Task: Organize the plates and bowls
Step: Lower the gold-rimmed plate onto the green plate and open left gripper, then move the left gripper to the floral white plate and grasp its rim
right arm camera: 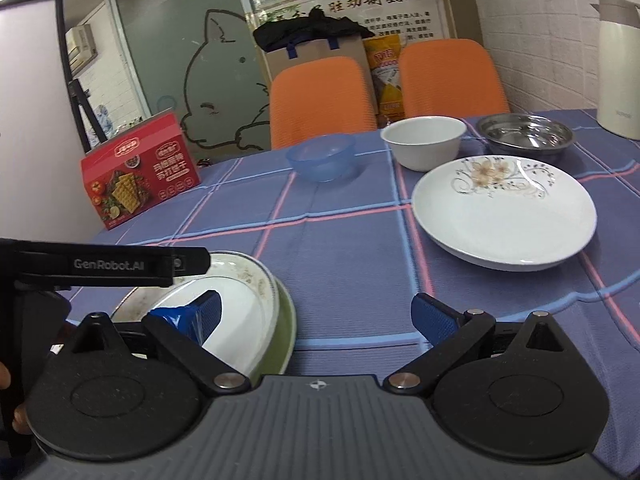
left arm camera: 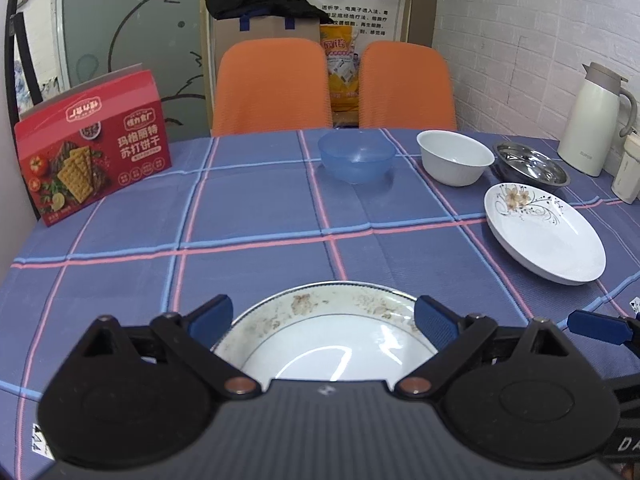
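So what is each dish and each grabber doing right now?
left gripper: open, over the gold-rimmed plate.
right gripper: open, holding nothing.
gold-rimmed plate: upright, empty, near table edge.
flower plate: upright, empty, alone.
blue bowl: upright, empty.
white bowl: upright, empty.
steel bowl: upright, empty.
cracker box: standing, closed.
jug: standing, lid on.

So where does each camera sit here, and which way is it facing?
Left wrist: on the left gripper, low over the near table edge, facing the orange chairs; its open blue-padded fingers flank the gold-rimmed plate.
Right wrist: on the right gripper, further right, facing likewise; open fingers, the left gripper's body and a bit of hand show.
Shared: floral plate, blue bowl, cracker box.
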`<state>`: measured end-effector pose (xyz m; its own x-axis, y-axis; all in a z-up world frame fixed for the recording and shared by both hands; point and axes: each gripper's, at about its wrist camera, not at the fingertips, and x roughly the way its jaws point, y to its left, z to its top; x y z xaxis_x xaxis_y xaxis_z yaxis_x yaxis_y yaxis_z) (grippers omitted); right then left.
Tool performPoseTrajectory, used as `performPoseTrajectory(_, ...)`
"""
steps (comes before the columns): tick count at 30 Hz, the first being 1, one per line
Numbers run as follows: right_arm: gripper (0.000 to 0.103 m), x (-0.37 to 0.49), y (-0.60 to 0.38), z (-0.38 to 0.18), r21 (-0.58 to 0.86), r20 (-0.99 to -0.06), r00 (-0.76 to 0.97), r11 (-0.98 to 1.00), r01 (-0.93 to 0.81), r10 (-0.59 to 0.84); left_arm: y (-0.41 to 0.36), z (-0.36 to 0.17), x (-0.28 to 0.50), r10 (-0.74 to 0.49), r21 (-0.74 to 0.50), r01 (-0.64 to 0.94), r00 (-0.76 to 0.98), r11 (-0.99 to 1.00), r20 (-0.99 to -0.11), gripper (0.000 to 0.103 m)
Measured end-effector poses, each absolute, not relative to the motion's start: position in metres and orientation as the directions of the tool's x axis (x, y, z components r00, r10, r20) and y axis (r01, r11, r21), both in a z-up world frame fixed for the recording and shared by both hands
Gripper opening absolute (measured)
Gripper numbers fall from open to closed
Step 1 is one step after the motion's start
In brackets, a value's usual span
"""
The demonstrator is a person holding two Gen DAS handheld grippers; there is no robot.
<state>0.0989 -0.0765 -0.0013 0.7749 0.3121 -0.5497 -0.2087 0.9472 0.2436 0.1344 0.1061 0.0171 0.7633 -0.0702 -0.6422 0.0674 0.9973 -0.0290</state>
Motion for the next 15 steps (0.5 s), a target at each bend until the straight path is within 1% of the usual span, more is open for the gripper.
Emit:
performPoseTrajectory(10,0.089,0.108,-0.145,-0.008,0.303,-0.548,0.806,0.951,-0.06,0.225,0.052,0.024,0.155,-0.104,0.013,0.149,0.752,0.989,-0.651,0.096)
performPoseTrajectory(15,0.089,0.119,-0.177,-0.009,0.327,-0.549,0.814,0.945,0.0,0.191,0.029,0.021,0.178,-0.139,0.002,0.193,0.713,0.981,-0.687,0.096)
